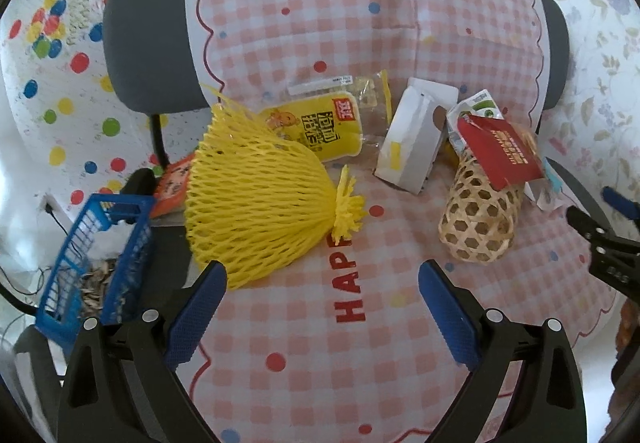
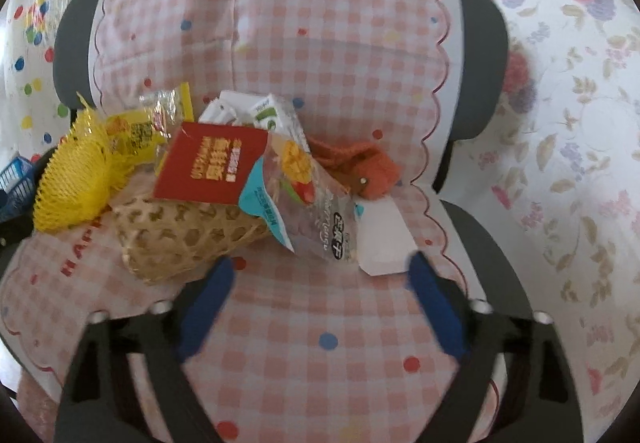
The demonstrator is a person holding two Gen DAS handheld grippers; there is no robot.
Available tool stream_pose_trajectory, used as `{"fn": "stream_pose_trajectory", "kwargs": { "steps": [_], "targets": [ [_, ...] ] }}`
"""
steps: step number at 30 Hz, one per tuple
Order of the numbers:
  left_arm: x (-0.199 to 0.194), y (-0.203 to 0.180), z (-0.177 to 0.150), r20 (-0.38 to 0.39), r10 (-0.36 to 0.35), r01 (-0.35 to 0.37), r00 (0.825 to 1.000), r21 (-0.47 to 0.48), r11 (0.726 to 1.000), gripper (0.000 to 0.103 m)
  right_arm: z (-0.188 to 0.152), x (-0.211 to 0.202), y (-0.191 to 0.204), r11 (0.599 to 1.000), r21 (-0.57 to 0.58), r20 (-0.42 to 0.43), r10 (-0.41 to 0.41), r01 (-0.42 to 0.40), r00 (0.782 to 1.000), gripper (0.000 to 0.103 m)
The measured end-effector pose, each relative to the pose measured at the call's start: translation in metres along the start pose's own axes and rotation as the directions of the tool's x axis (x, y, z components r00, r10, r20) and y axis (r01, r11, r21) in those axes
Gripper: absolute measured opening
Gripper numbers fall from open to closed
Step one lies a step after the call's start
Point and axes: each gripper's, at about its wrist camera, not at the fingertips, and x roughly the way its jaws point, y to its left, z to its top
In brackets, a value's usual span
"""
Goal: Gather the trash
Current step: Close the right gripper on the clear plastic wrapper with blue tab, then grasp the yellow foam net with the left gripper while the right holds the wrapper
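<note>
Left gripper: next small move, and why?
Probably ease the left gripper forward and a bit left onto the yellow foam net, then close. Its jaws stand open and empty, the net is the nearest trash just ahead, and the blue basket sits right beside it for the drop.

The yellow foam net sleeve (image 1: 256, 199) looks soft and matt. The woven basket (image 1: 478, 219) is dry bamboo strip. The red packet (image 2: 210, 167) seems matt paper; the clear snack wrapper (image 2: 320, 211) is glossy plastic. The gingham cover (image 1: 320, 23) is smooth cloth.
</note>
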Motion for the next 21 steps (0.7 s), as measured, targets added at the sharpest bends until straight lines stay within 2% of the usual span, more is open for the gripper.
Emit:
{"fn": "stream_pose_trajectory", "kwargs": {
  "steps": [2,8,12,13,14,21],
  "targets": [
    [0.006,-0.001,0.001,-0.002,-0.002,0.002,1.0,0.0,1.0,0.095,0.004,0.014,-0.001,1.0,-0.023,0.007,0.001,-0.001,1.0,0.076],
    [0.017,-0.007,0.005,0.001,-0.008,0.008,1.0,0.009,1.0,0.095,0.014,0.04,0.0,0.997,-0.079,0.025,-0.01,0.012,1.0,0.042],
    [0.015,-0.007,0.005,0.008,-0.004,0.004,1.0,0.012,1.0,0.095,0.015,0.038,-0.001,0.995,-0.098,0.04,-0.008,0.012,0.999,0.027],
    [0.014,-0.006,0.005,0.012,-0.005,0.005,1.0,0.011,1.0,0.095,0.016,0.034,-0.003,0.996,-0.088,0.049,-0.001,0.005,0.999,0.016],
    [0.011,-0.005,0.005,0.018,-0.004,0.004,1.0,0.011,1.0,0.095,0.017,0.029,-0.007,0.997,-0.072,0.06,0.008,-0.003,0.998,0.012],
    [-0.009,0.002,-0.001,0.043,-0.007,0.006,0.999,0.009,1.0,0.095,0.024,-0.034,-0.043,0.993,0.101,0.172,0.045,-0.063,0.984,0.003]
  ]
}}
